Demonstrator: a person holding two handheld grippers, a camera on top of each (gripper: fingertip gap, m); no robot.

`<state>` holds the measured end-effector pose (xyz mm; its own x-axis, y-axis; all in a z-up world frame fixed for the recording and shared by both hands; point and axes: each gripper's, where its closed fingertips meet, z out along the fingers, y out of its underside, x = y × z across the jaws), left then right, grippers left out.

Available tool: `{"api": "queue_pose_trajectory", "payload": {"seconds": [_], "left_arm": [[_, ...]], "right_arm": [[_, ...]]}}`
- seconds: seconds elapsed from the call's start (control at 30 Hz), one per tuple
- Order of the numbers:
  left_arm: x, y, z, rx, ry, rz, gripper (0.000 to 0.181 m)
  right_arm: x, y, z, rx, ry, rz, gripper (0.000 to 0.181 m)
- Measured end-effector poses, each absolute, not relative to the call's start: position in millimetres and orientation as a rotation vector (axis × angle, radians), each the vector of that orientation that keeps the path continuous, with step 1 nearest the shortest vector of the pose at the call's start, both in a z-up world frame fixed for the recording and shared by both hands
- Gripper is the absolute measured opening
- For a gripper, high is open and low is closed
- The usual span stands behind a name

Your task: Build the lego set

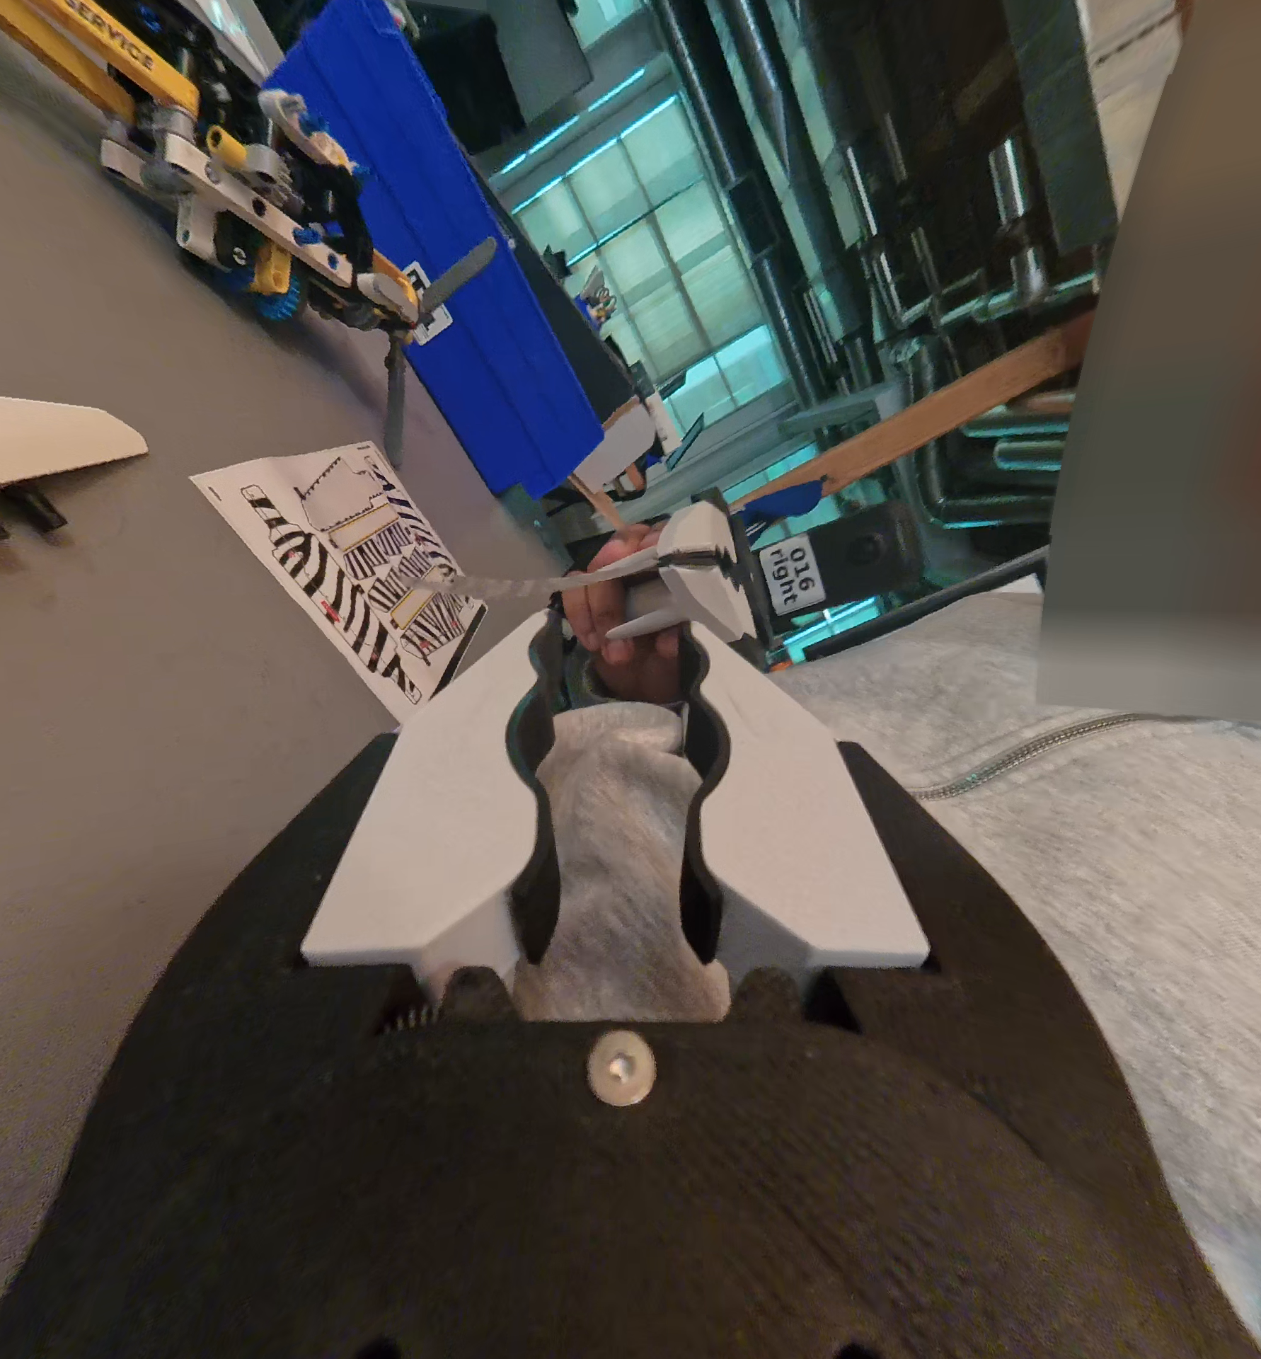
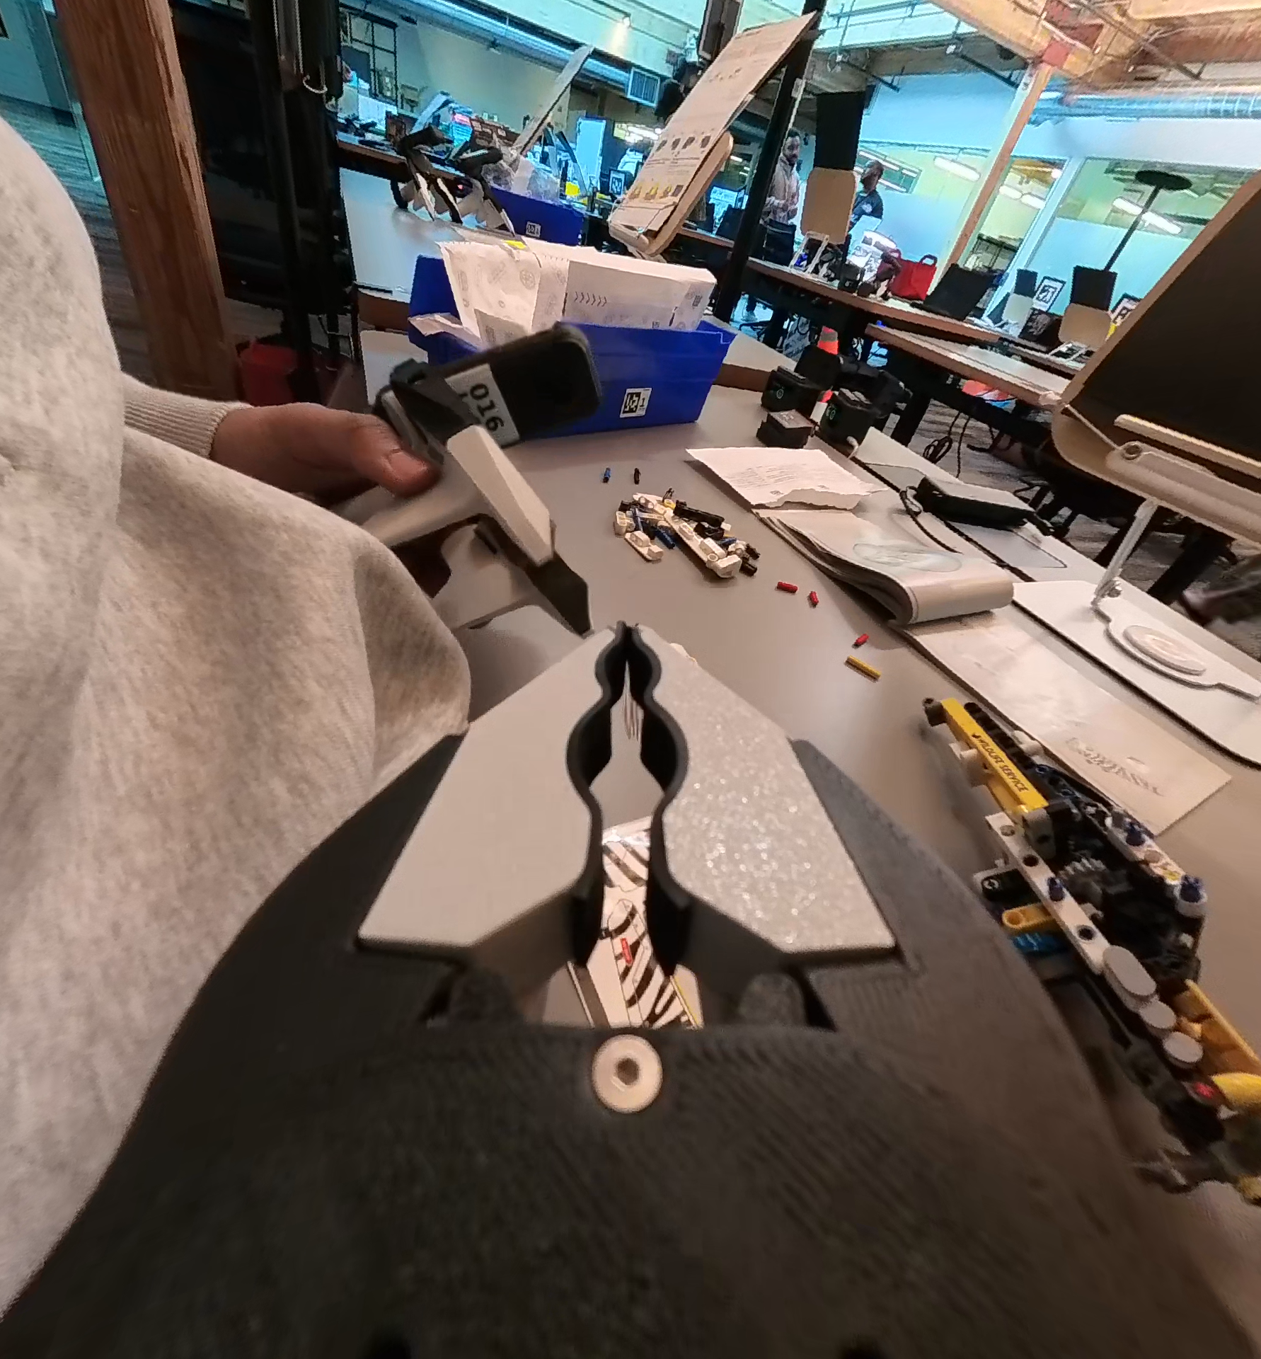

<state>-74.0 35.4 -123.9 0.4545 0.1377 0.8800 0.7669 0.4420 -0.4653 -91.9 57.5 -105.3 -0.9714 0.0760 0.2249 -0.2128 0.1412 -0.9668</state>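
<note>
left gripper hovering, fingers apart, empty | right gripper pinching a zebra-striped sticker strip, seemingly peeled from the white sticker sheet for applying | yellow-and-black lego model waiting near grey table's right edge

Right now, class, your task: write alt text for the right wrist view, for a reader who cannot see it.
The right gripper, tips closed on a thin striped sticker seen edge-on, hangs over a grey table. A part-built yellow, white and black Lego model lies to its right; loose small pieces sit farther back.
</note>
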Motion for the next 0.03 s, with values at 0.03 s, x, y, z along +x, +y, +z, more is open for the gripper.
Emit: {"api": "queue_pose_trajectory", "payload": {"seconds": [0.03], "left_arm": [[-74.8,32.9,-122.7,-1.039,-1.048,-0.503,0.029]], "right_arm": [[-92.4,57.7,-104.9,0.131,-2.193,1.924,0.0]]}}
